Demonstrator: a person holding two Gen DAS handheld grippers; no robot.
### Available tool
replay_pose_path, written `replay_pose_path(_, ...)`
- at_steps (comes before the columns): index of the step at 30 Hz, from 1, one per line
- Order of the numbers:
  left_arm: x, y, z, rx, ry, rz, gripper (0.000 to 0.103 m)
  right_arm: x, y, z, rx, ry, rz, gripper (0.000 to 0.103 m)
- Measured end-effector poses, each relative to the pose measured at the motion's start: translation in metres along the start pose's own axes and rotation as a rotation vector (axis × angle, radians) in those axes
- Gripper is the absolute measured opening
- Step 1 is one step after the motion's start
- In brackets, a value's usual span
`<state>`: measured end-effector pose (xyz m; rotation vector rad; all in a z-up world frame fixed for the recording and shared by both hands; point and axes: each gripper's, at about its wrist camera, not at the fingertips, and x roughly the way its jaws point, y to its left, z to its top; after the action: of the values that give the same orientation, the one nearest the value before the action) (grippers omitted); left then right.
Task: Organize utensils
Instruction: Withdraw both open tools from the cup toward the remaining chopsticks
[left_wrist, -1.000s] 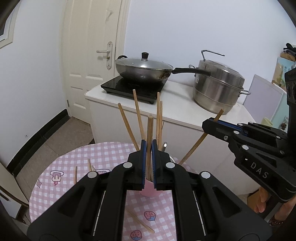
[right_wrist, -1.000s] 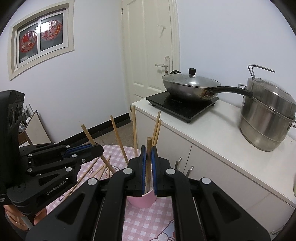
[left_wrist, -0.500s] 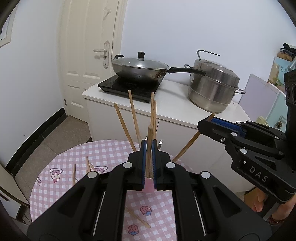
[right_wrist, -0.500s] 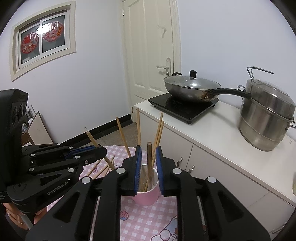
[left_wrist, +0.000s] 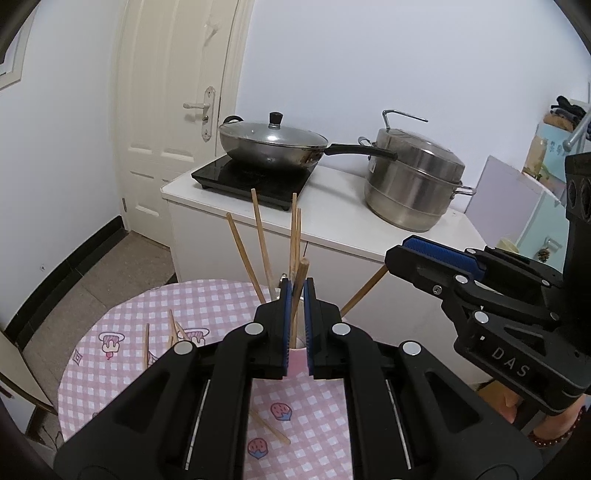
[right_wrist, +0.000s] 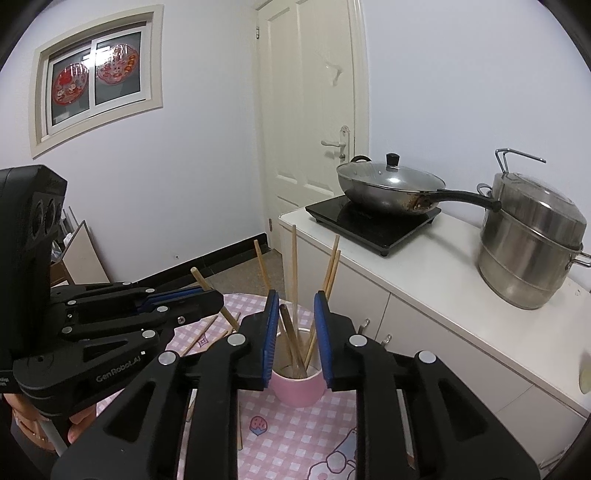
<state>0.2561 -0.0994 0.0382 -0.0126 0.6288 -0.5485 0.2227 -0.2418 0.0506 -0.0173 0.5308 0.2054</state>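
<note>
A pink cup stands on the pink checked table and holds several wooden chopsticks. My right gripper is open just above the cup, its jaws either side of the sticks, holding nothing. My left gripper is shut on one wooden chopstick, held upright over the cup, which is mostly hidden behind its fingers. The left gripper also shows in the right wrist view, gripping that chopstick. Loose chopsticks lie on the table.
A white counter behind the table carries an induction hob with a lidded wok and a steel steamer pot. A door is at the back left. One chopstick lies at the table's near side.
My right gripper has opened and let its chopstick drop into the cup. Both grippers have pulled back and risen slightly. The left stays shut on its chopstick.
</note>
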Motion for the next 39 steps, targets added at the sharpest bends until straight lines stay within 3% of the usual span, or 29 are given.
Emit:
replay_pose_path(5,-0.010,0.001,-0.001,0.008,-0.009,0.011,0.011,-0.005,0.007,0.000,-0.011,-0.006,0.009,0.023)
replay_pose_path(6,-0.013,0.002,-0.001,0.007,-0.011,0.012,0.018,-0.006,0.009,-0.001,-0.013,-0.007,0.012,0.023)
replay_pose_path(7,-0.015,0.003,-0.001,0.004,-0.017,0.015,0.042,-0.007,0.011,-0.001,-0.014,-0.007,0.013,0.024)
replay_pose_path(8,-0.020,0.003,-0.001,0.002,-0.038,0.030,0.056,-0.008,0.011,0.000,-0.013,-0.010,0.009,0.022)
replay_pose_path(9,-0.025,0.004,-0.001,0.002,-0.070,0.059,0.061,-0.008,0.012,0.000,-0.012,-0.011,0.015,0.025)
replay_pose_path(22,-0.050,0.028,-0.010,0.010,-0.091,0.107,0.067,-0.006,0.027,-0.005,-0.040,-0.002,0.044,0.026)
replay_pose_path(39,-0.063,0.117,-0.069,-0.033,0.037,0.228,0.068,0.036,0.116,-0.039,-0.157,0.105,0.210,0.026)
